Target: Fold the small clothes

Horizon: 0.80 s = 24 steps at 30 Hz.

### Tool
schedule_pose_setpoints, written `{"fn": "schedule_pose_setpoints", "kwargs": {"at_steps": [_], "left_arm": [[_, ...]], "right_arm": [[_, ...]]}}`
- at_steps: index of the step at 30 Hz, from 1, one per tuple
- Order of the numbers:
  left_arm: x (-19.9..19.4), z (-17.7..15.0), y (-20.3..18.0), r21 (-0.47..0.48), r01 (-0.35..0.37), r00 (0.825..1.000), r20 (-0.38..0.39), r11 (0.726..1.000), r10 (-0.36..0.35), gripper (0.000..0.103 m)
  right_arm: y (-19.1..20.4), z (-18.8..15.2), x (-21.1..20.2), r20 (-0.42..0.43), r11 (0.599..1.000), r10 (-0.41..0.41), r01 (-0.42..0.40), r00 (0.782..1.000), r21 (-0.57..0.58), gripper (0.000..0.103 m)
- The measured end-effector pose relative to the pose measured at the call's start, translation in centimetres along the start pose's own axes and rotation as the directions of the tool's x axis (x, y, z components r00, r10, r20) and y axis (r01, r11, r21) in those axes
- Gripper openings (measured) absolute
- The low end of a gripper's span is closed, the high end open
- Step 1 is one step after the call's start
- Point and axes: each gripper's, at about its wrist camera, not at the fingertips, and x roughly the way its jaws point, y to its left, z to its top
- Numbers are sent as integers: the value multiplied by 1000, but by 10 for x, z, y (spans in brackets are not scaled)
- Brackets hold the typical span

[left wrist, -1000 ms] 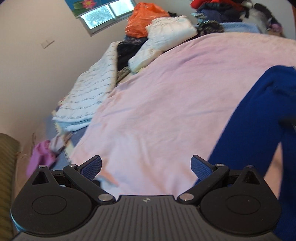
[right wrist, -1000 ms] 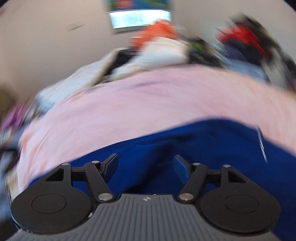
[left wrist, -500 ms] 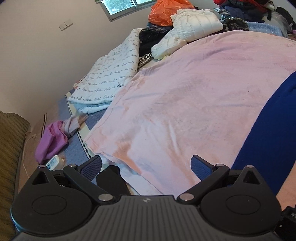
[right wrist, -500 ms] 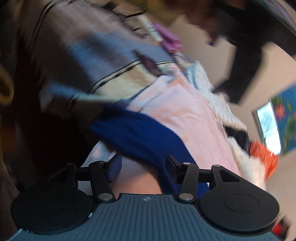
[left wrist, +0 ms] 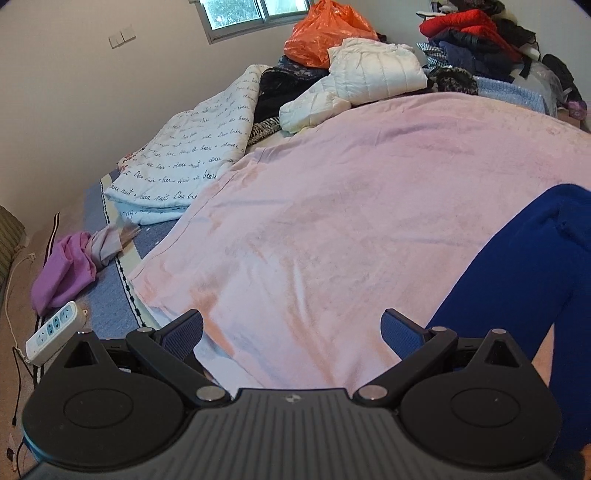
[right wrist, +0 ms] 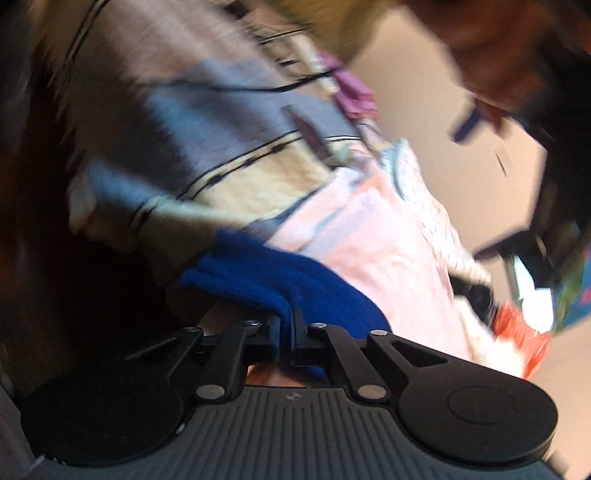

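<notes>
The blue knit garment (right wrist: 280,280) lies at the near edge of the bed, on the pink blanket (right wrist: 373,236). In my right wrist view it runs as a thick band from the middle left of the frame down to the lower centre, its long axis slanting that way, and its near edge goes straight between my fingers. My right claw (right wrist: 286,334) has just been closing and now pinches that blue edge, the two pads pressed together on the fabric. The whole right view is tilted and blurred, so the bed appears to run diagonally toward the upper left of the frame.

In my left wrist view the same garment (left wrist: 517,295) fills the lower right of the frame, a long leg-like or sleeve-like length running from the right edge down toward the bottom, lying flat on the pink blanket (left wrist: 332,229). My left claw (left wrist: 291,332) hovers over the blanket's near edge, angled downward, its fingers spread wide with nothing between them; the right finger sits just beside the blue fabric.

Beyond, at the top of the frame, lie a white padded jacket (left wrist: 373,74), an orange plastic bag (left wrist: 325,33) and a lettered white quilt (left wrist: 192,155). At lower left a power strip (left wrist: 51,332) lies near a purple cloth (left wrist: 62,273).
</notes>
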Motion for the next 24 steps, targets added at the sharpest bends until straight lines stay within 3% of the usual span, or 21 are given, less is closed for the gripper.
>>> {"fn": "schedule_pose_setpoints", "kwargs": {"at_steps": [3, 5, 6, 8, 11, 14, 16, 18, 21, 24], "left_arm": [[-9, 13, -5, -16, 31, 999, 45, 999, -30, 103], [-13, 22, -10, -29, 59, 996, 69, 998, -56, 103], [-15, 26, -14, -35, 76, 994, 78, 996, -74, 103], [-16, 32, -23, -47, 118, 989, 90, 992, -113, 103], [-14, 34, -49, -33, 215, 974, 85, 976, -212, 103], [-12, 33, -87, 31, 316, 946, 64, 948, -318, 103], [-13, 29, -117, 97, 367, 926, 61, 925, -374, 103], [-15, 22, -150, 187, 391, 912, 56, 901, -407, 103], [-14, 10, -198, 313, 418, 895, 18, 853, -446, 103], [-7, -2, -232, 379, 439, 886, -30, 815, -463, 103]], "right_arm": [[-47, -13, -18, 29, 962, -36, 27, 999, 272, 8], [-88, -33, -33, 39, 877, -73, 46, 997, 478, 7], [-109, -48, -43, 46, 811, -102, 56, 994, 582, 7], [-147, -85, -64, 57, 642, -164, 62, 985, 764, 4], [-188, -157, -105, 67, 309, -284, 26, 956, 951, 2], [-197, -232, -148, 15, -9, -379, -20, 925, 1000, 4], [-188, -272, -170, -54, -155, -399, -9, 915, 988, 6], [-170, -300, -183, -141, -249, -392, 43, 909, 968, 6], [-143, -330, -179, -210, -376, -331, 75, 920, 924, 15], [-127, -343, -167, -261, -426, -275, 126, 925, 896, 21]]}}
